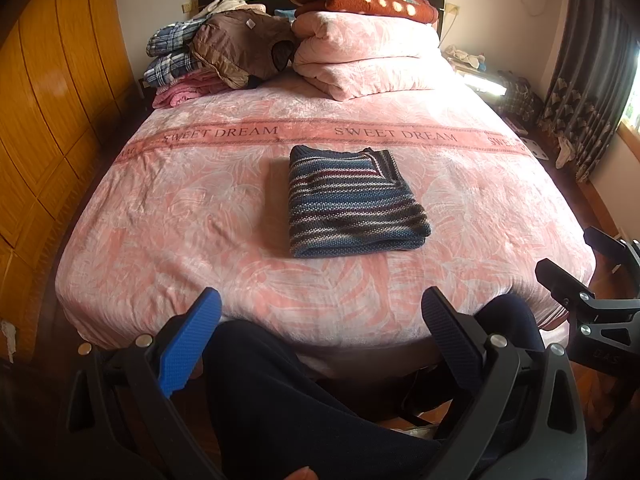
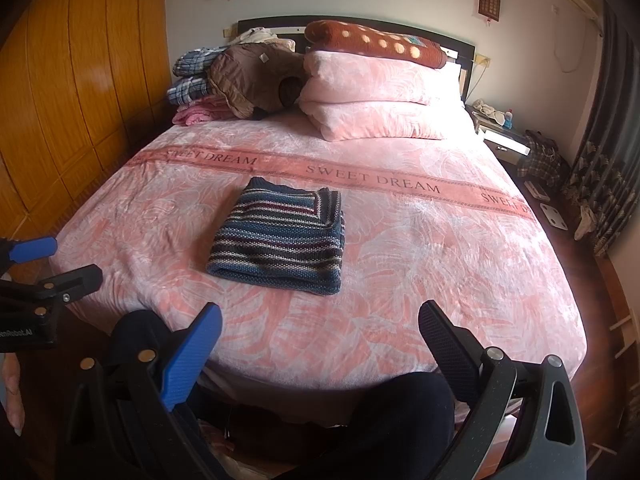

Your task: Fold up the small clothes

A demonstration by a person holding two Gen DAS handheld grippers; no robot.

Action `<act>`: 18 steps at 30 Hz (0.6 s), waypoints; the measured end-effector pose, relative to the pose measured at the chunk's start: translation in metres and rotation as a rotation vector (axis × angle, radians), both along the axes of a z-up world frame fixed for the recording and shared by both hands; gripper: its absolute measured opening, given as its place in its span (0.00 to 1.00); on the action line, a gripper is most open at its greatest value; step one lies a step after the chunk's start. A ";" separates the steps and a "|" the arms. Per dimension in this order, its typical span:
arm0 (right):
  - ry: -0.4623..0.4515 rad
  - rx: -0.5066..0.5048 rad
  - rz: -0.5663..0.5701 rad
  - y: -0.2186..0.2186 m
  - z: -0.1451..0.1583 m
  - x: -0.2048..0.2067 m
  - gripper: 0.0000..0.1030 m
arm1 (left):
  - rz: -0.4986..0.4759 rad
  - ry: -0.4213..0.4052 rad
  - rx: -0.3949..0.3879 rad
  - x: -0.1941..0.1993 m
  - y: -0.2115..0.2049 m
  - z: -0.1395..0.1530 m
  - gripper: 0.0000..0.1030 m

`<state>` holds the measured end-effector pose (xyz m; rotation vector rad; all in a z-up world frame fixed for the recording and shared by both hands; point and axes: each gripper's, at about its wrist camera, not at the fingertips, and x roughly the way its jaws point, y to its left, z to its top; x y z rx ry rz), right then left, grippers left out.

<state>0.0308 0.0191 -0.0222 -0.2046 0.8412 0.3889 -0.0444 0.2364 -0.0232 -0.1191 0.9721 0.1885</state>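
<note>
The blue-and-maroon striped knitted garment (image 1: 352,202) lay folded square on the pink leaf-patterned bedspread (image 1: 180,216); both the left gripper (image 1: 320,320) and right gripper (image 2: 320,328) hung spread and empty, well short of it; folding looked finished; next probably setting it aside.

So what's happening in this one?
A person stands at the foot of a bed with a gripper in each hand. A striped knit garment lies folded into a neat rectangle mid-bed. The left gripper and right gripper are both open, empty, and held back off the bed.
</note>
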 end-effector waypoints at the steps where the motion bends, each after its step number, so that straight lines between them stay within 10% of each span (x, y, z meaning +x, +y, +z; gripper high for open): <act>1: -0.001 -0.001 0.000 0.000 0.000 0.000 0.96 | 0.000 -0.001 0.001 0.000 0.000 0.000 0.97; 18: 0.003 -0.002 -0.003 0.001 -0.001 0.000 0.96 | 0.001 0.000 -0.001 -0.002 -0.001 -0.001 0.97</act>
